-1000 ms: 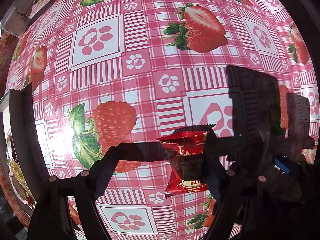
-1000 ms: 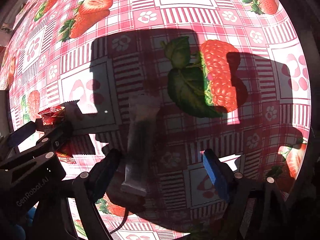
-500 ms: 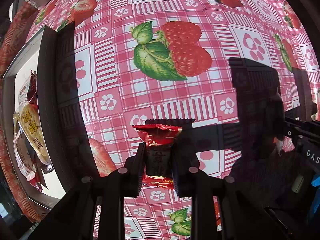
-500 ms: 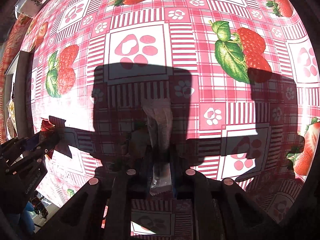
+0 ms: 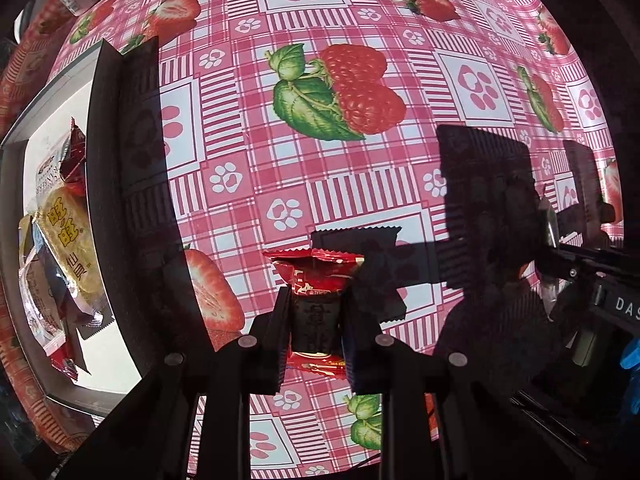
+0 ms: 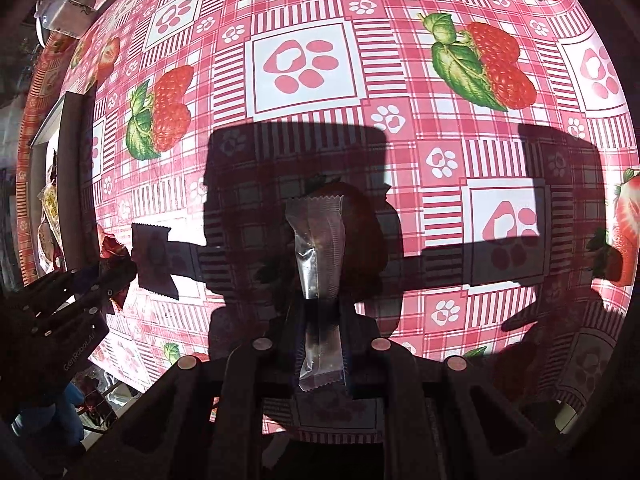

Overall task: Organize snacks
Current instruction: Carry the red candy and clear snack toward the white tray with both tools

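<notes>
Left gripper (image 5: 314,312) clamped on red packet (image 5: 316,270), right gripper (image 6: 320,336) on clear packet (image 6: 318,248), both mid-frame above tablecloth (image 5: 360,184).

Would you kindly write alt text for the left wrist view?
The left claw is shut on a red snack packet above a pink strawberry-print tablecloth. At left, a white tray holds several wrapped snacks.

A second ago both grippers stood open around snacks lying on the desk; now the left gripper (image 5: 314,320) clamps the red packet (image 5: 316,270) and the right gripper (image 6: 320,336) clamps the clear packet (image 6: 316,240), both lifted.
</notes>
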Demonstrator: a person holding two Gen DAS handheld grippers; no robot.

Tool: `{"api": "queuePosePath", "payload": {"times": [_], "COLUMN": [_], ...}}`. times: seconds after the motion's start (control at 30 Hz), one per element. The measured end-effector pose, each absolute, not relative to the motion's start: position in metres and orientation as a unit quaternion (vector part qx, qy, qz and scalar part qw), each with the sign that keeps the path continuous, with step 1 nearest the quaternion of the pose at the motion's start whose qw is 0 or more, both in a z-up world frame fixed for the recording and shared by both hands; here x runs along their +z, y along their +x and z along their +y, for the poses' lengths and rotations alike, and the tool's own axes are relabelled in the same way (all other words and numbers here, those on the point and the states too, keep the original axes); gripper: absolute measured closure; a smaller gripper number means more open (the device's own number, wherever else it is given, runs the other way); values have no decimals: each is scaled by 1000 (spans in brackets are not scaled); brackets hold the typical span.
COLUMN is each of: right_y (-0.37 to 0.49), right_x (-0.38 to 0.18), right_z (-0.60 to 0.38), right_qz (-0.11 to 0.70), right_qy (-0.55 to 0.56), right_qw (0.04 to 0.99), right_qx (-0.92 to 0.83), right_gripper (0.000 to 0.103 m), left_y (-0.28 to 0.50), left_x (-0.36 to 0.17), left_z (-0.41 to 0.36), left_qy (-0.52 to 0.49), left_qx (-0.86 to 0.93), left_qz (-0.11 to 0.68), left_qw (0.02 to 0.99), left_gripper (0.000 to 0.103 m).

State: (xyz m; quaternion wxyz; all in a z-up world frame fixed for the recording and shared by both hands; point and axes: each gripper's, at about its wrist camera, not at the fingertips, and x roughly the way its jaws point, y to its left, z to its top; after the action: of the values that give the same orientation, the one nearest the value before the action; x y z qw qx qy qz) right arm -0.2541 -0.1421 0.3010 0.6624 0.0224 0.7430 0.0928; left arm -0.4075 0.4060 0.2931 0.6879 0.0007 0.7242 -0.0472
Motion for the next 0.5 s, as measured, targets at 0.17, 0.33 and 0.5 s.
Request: {"api": "queuePosePath", "payload": {"times": [0.17,0.33,0.5], "right_y": [-252,-251,-244], "right_x": [316,329,325], "right_z": [-141,-129,-118], "right_qz": [740,739,736], "right_qy": [28,20,4], "right_qw": [665,665,666], "right_qx": [100,109,122], "right_gripper": [86,86,86], "left_y": [-403,-406,-422], "left_x": [315,335,340], "left_z": [431,444,474], "left_qy": [-2,-17,-32], "left_qx": [-58,-63,-58], "left_qz": [709,698,695], "left_qw": [703,713,716], "left_gripper": [78,78,78]}}
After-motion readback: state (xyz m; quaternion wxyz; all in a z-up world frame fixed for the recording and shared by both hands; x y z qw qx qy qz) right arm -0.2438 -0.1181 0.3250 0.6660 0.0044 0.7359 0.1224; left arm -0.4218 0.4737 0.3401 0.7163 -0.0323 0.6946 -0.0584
